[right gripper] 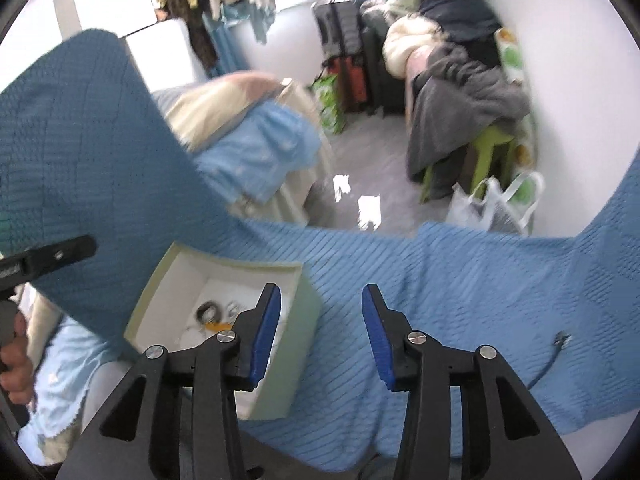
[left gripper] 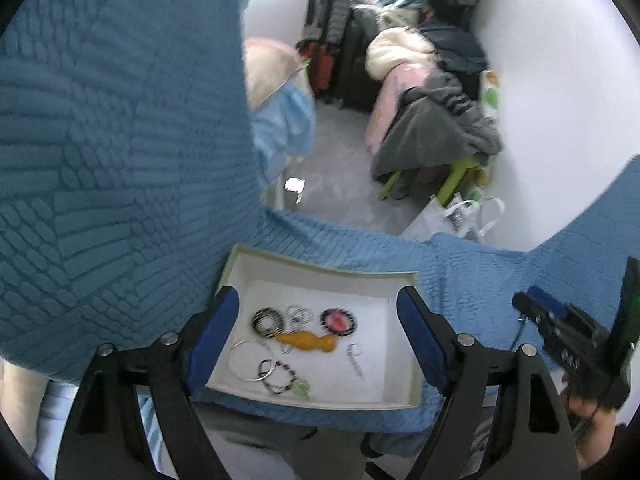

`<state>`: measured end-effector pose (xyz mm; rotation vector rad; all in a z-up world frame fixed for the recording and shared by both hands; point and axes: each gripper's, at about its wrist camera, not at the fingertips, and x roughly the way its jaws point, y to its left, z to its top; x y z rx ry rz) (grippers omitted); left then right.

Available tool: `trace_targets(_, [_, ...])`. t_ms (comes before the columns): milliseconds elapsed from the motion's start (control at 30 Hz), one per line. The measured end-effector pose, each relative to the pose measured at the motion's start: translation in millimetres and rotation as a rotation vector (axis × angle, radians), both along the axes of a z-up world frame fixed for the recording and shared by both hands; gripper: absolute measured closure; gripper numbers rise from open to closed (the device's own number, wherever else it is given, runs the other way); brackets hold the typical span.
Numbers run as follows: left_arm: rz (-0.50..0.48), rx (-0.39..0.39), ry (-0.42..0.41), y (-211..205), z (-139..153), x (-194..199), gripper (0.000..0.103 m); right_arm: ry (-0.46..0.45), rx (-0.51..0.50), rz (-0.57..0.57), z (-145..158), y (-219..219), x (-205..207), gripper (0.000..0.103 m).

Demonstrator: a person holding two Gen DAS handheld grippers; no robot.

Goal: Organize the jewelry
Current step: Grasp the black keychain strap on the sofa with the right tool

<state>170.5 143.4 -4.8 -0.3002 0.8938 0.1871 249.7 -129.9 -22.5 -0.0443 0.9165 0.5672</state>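
Observation:
A pale green box (left gripper: 236, 264) with a white inside sits on a blue quilted blanket (left gripper: 120, 160). In it lie several pieces: a striped black ring (left gripper: 267, 322), a pink and black round piece (left gripper: 338, 321), an orange clip (left gripper: 310, 341), silver hoops (left gripper: 248, 362), a beaded bracelet (left gripper: 282, 378) and a small earring (left gripper: 354, 356). My left gripper (left gripper: 320, 332) is open wide, its blue pads on either side of the box, empty. My right gripper (right gripper: 318, 336) is open and empty over the blanket, just right of the box (right gripper: 304, 320). It also shows at the left wrist view's right edge (left gripper: 560, 328).
A thin dark cord or chain (right gripper: 554, 350) lies on the blanket to the right. Beyond the bed are a green stool (right gripper: 486, 152) piled with grey clothes, suitcases (right gripper: 348, 52), white bags (right gripper: 488, 200) and a folded light blue bedding pile (right gripper: 256, 148).

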Motion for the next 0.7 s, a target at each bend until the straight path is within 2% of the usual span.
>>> trace_targets(67, [-0.021,0.027,-0.009,-8.9,-0.1,1.8,0.022,-0.039,-0.007,-0.042,3.1,-20.9,4.2,0.063])
trace_targets(133, [-0.029,-0.01,-0.006,-13.1,-6.0,4.9,0.022,-0.06,-0.021,-0.083,1.9,-40.8,8.7,0.063])
trace_targets(267, [-0.047,0.012,-0.013,-24.6,-18.3,12.4,0.022,-0.081,-0.064,-0.192,-15.7,-89.2,17.6,0.063])
trace_targets(433, [-0.054,0.006,0.02,-36.5,-38.3,16.4,0.022,0.009,-0.107,-0.308,-67.3,-147.0,33.5,0.063])
trace_targets(567, [-0.04,-0.03,0.048,-41.8,-53.5,14.2,0.022,0.15,-0.102,-0.387,-119.4,-186.0,49.6,0.063])
trace_targets(700, [-0.05,-0.016,0.074,-49.8,-64.5,7.1,0.022,0.215,-0.14,-0.454,-157.9,-208.3,58.4,0.071])
